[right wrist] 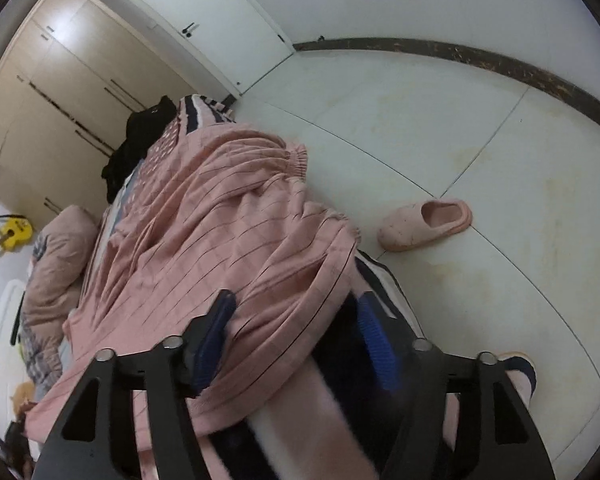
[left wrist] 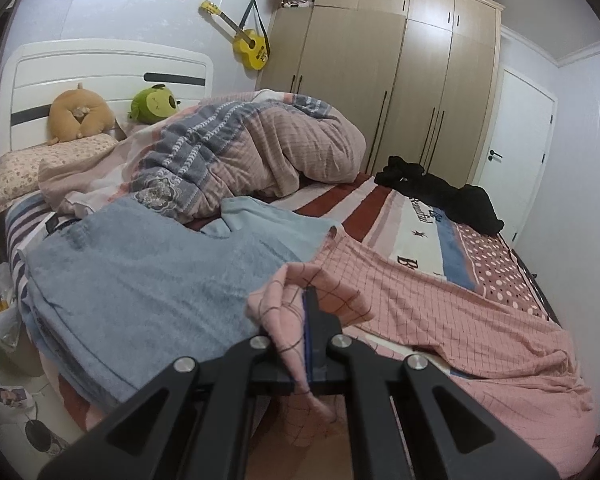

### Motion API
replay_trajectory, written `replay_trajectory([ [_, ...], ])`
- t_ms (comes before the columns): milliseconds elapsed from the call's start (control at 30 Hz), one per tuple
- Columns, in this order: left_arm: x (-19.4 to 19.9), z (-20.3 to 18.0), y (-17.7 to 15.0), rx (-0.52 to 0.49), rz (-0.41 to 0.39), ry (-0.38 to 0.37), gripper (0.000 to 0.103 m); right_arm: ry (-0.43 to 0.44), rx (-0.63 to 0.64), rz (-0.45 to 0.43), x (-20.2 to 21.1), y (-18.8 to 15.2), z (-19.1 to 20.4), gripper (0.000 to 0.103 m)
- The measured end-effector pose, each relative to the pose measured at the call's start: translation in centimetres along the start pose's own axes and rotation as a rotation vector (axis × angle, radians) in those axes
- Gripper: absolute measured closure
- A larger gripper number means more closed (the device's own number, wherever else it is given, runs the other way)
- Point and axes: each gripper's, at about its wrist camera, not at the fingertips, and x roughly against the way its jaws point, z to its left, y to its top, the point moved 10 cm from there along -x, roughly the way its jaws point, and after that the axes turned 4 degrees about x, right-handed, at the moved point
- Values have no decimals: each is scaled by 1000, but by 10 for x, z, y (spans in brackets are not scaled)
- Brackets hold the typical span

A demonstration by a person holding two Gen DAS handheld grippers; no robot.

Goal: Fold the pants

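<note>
Two grippers work the pink checked pants [left wrist: 440, 320] spread across the bed [left wrist: 420, 216]: left gripper [left wrist: 306, 320] jaws pinch a hem, right gripper [right wrist: 296, 320] jaws gape wide over the cloth.

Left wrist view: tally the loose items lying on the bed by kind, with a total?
Pants: 1, pink checked pants, one end clamped in the left hand-held gripper
Blue towel or blanket: 1
Black garment heap: 1
Quilt: 1
Plush toys: 2, tan and green
Pillow: 1
Total: 7
</note>
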Motion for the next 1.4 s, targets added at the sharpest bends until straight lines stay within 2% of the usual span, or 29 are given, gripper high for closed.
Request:
replay_trajectory([
  [67, -1, -2, 2, -9, -2, -1, 102, 35, -35, 0, -7, 7, -2, 38],
  [100, 0, -4, 2, -13, -5, -2, 102, 42, -37, 3, -11, 10, -2, 45],
  [133, 1, -6, 3, -16, -7, -5, 102, 43, -39, 3, -14, 12, -3, 53],
  [200, 3, -7, 5, -16, -12, -15, 102, 40, -35, -13, -19, 17, -1, 81],
  [267, 7, -6, 8, -12, -20, -22, 102, 71, -41, -32, -18, 22, 4, 98],
  [300, 9, -4, 9, -11, -25, -25, 102, 89, -49, -43, -15, 24, 6, 98],
  [433, 21, 3, 17, -23, -51, -11, 102, 49, -1, -154, 16, 35, 16, 99],
  [500, 26, 8, 20, -18, -50, -18, 102, 71, 3, -184, 36, 37, 22, 99],
  [633, 20, 0, 29, -80, -16, -22, 102, 79, 59, -207, 60, 42, 38, 99],
  [733, -1, -18, 38, -140, 37, -24, 102, 93, 99, -213, 66, 55, 59, 99],
  [967, -94, -66, 71, -253, 138, 40, 102, 87, 201, -214, 40, 126, 127, 99],
  [1067, -143, -89, 80, -270, 210, 46, 102, 22, 248, -196, 14, 163, 149, 99],
  [1167, -194, -112, 85, -340, 241, 101, 101, -43, 270, -185, -15, 196, 167, 99],
  [1267, -235, -123, 80, -360, 316, 117, 100, -100, 287, -167, -48, 225, 181, 99],
  [1400, -296, -112, 56, -336, 470, 174, 99, -167, 308, -115, -94, 246, 189, 99],
])
